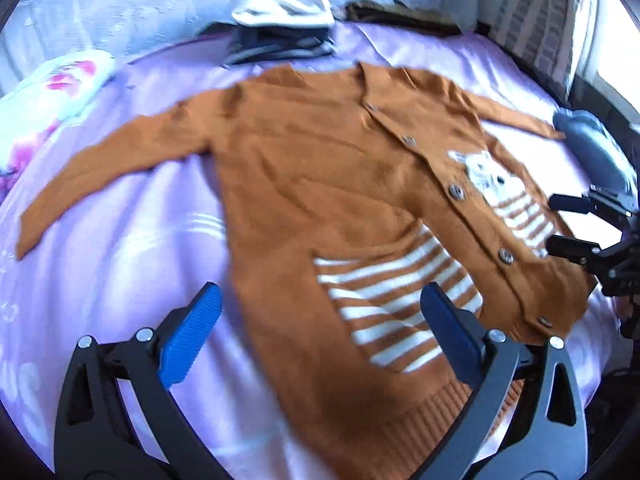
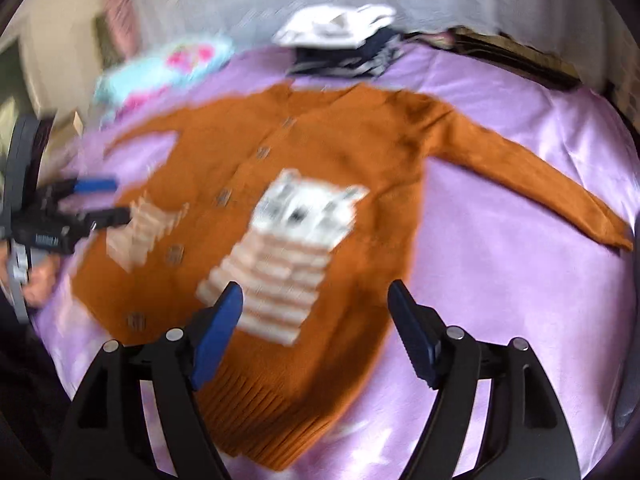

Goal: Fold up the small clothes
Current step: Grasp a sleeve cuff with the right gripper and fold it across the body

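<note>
Cardigan (image 1: 320, 184) spread flat, both tongs (image 1: 320, 320) (image 2: 316, 320) gaping, right view alone shows full cat motif (image 2: 308, 208)

A home bedroom: a bed with a lilac sheet (image 1: 120, 264), a floral pillow (image 1: 52, 96) and stacked clothes (image 1: 280, 28).

Brown knit cardigan (image 1: 320, 184) (image 2: 328, 184) lies flat, front up, on lilac sheet; both sleeves spread, collar toward 12 o'clock, ribbed hem toward 6. Buttoned placket (image 1: 452, 188) runs down the middle. White cat face with brown-and-white stripes (image 2: 280, 256) on front panels. Not yet folded.
</note>
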### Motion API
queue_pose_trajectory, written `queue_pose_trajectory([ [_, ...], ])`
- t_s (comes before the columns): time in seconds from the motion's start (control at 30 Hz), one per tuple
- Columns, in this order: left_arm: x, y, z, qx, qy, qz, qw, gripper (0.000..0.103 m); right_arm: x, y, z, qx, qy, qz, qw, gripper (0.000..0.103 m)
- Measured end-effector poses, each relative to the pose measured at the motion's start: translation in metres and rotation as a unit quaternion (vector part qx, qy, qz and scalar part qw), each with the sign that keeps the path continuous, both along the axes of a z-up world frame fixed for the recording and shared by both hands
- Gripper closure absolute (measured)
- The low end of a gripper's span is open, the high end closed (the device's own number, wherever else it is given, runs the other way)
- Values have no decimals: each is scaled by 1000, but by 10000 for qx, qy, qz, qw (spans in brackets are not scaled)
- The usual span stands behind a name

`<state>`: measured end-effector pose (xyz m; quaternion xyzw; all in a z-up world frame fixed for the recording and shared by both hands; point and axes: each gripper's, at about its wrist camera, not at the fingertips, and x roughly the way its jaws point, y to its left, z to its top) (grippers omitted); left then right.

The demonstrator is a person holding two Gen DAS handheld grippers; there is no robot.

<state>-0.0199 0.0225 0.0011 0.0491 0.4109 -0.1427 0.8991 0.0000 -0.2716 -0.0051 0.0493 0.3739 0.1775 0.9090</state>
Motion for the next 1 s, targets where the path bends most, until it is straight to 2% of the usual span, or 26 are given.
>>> queue_pose_trajectory([
  [0.07,9,7,17,-140,-183,160,9996,2,16,-15,6,453,-68,-299,9985,27],
  [0.17,35,8,35,-391,-246,408,9981,2,41,-50,5,1202,-11,-1049,9872,27],
  [0.3,80,-2,35,-438,-79,746,9962,2,54,-110,-23,2025,397,-2042,9569,27],
  [0.4,115,-8,12,-305,333,972,9942,2,45,-149,-35,2414,354,-2536,9360,27],
  [0.5,134,-4,-11,-285,679,1155,9906,2,40,-180,-33,2528,212,-3157,9143,27],
  [0.53,134,1,-11,-450,665,1111,9906,2,40,-190,-35,2568,188,-3327,9072,27],
  [0.6,129,11,-4,-668,476,1123,9903,2,46,-204,-40,2824,238,-3520,8921,27],
  [0.63,125,18,1,-702,305,1207,9897,2,50,-206,-40,2816,229,-3576,8901,27],
  [0.73,117,37,13,-498,-88,1493,9875,2,66,-207,-38,2691,166,-3758,8866,27],
  [0.83,110,62,23,-345,-409,1701,9840,2,80,-217,-40,2673,-1,-3998,8768,27],
  [0.9,106,79,25,-221,-569,1862,9806,2,85,-217,-39,2436,-158,-4155,8762,38],
  [0.97,100,102,25,49,-726,2144,9740,2,90,-216,-41,2153,-239,-4137,8843,70],
  [1.0,99,114,24,149,-730,2284,9707,2,91,-218,-44,2247,-202,-4086,8844,78],
])
